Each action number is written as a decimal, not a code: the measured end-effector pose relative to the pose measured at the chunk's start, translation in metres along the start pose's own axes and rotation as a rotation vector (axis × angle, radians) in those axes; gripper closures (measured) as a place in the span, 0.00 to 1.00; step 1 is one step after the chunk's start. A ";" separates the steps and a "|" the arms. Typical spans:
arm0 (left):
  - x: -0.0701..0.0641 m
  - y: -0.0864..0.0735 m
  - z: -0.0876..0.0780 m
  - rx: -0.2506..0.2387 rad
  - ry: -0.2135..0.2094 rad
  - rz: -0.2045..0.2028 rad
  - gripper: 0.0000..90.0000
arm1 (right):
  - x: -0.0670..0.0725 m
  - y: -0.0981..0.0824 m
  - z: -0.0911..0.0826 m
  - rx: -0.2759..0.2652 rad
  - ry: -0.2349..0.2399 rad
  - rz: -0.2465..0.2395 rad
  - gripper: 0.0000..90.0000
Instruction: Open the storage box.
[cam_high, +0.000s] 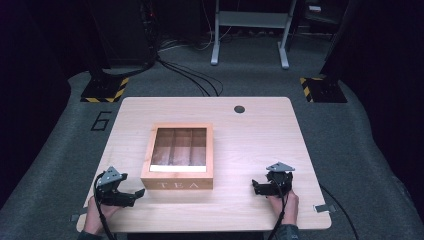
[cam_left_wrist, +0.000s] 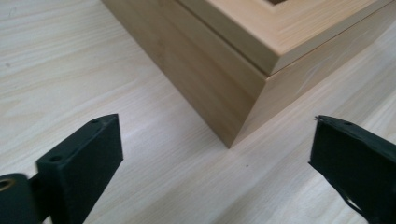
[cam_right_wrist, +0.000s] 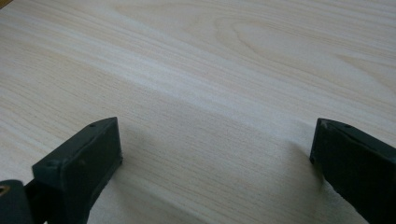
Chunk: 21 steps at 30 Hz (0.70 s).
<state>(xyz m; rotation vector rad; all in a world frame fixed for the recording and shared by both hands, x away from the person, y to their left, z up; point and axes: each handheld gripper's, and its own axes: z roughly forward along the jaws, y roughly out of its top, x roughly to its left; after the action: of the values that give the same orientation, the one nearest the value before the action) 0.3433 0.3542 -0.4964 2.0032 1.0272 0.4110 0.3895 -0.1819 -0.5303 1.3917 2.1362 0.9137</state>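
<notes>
A wooden tea box (cam_high: 178, 156) with a glass-window lid and "TEA" on its front stands shut in the middle of the table. My left gripper (cam_high: 135, 194) sits just off the box's front left corner, jaws wide open and empty. In the left gripper view that corner of the tea box (cam_left_wrist: 233, 79) rises ahead of my left gripper (cam_left_wrist: 215, 140), apart from both jaws. My right gripper (cam_high: 256, 187) rests near the front right of the table, open, pointing left toward the box. In the right gripper view my right gripper (cam_right_wrist: 215, 140) has bare wood between its jaws.
The light wooden table (cam_high: 260, 140) has a round cable hole (cam_high: 239, 109) near its far edge. A person's hands hold both grippers at the near edge. Beyond the table lie grey floor, black cables and a metal frame (cam_high: 250, 30).
</notes>
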 end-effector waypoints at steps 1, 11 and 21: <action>-0.001 0.001 0.000 -0.015 -0.003 -0.004 0.07 | 0.000 0.000 0.000 0.000 0.000 0.000 0.02; -0.004 0.007 -0.001 -0.066 -0.045 0.008 0.44 | 0.000 0.000 0.000 0.000 0.000 0.000 0.02; -0.009 0.009 -0.001 -0.092 -0.072 0.038 0.69 | 0.000 0.000 0.000 -0.001 0.002 -0.002 0.02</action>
<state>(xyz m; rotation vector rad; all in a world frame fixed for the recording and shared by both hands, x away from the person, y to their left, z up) 0.3417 0.3451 -0.4881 1.9435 0.9106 0.3964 0.3894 -0.1821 -0.5302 1.3882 2.1376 0.9157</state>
